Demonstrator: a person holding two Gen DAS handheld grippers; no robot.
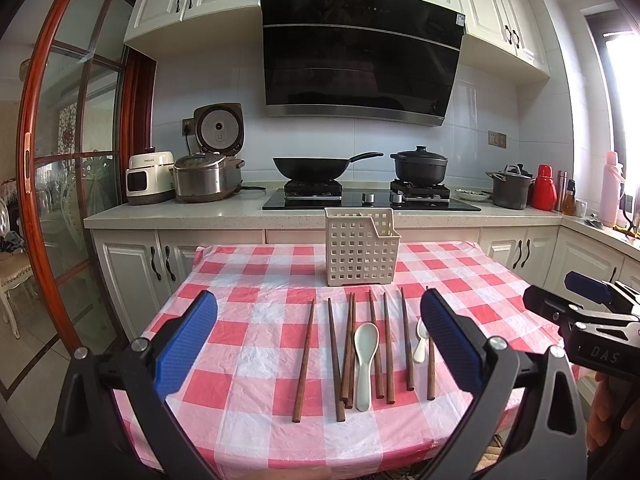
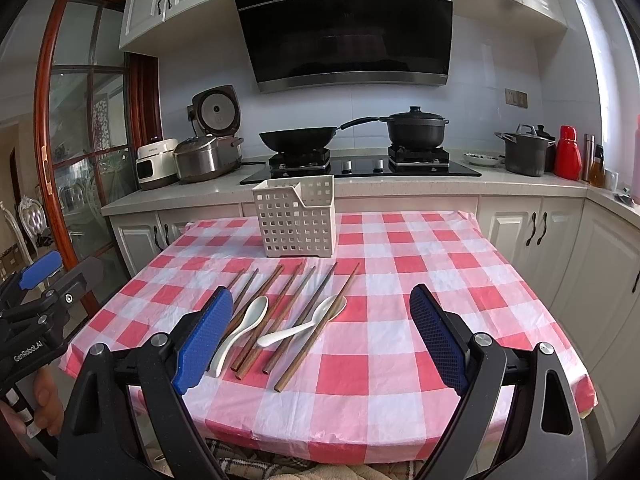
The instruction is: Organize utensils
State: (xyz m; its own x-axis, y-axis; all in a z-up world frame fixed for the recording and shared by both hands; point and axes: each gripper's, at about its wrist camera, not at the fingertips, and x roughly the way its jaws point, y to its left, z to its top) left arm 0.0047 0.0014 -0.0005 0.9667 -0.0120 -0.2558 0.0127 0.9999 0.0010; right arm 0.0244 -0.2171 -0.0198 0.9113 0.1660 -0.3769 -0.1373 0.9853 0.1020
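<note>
Several brown wooden chopsticks (image 1: 386, 346) lie side by side on the red-and-white checked tablecloth (image 1: 248, 332), with two white spoons among them: one (image 1: 366, 360) in the middle, one (image 1: 421, 340) further right. A white perforated utensil basket (image 1: 361, 251) stands upright behind them. My left gripper (image 1: 318, 344) is open and empty, held above the near side of the utensils. My right gripper (image 2: 322, 340) is open and empty too, to the right of the pile. In the right wrist view the chopsticks (image 2: 316, 320), the two spoons (image 2: 244, 326) (image 2: 304, 326) and the basket (image 2: 296, 220) show.
The right gripper's body (image 1: 592, 320) shows at the right edge of the left wrist view; the left gripper's body (image 2: 36, 304) at the left edge of the right one. Behind the table runs a counter (image 1: 200, 216) with a stove, wok (image 1: 312, 168), pots and rice cookers.
</note>
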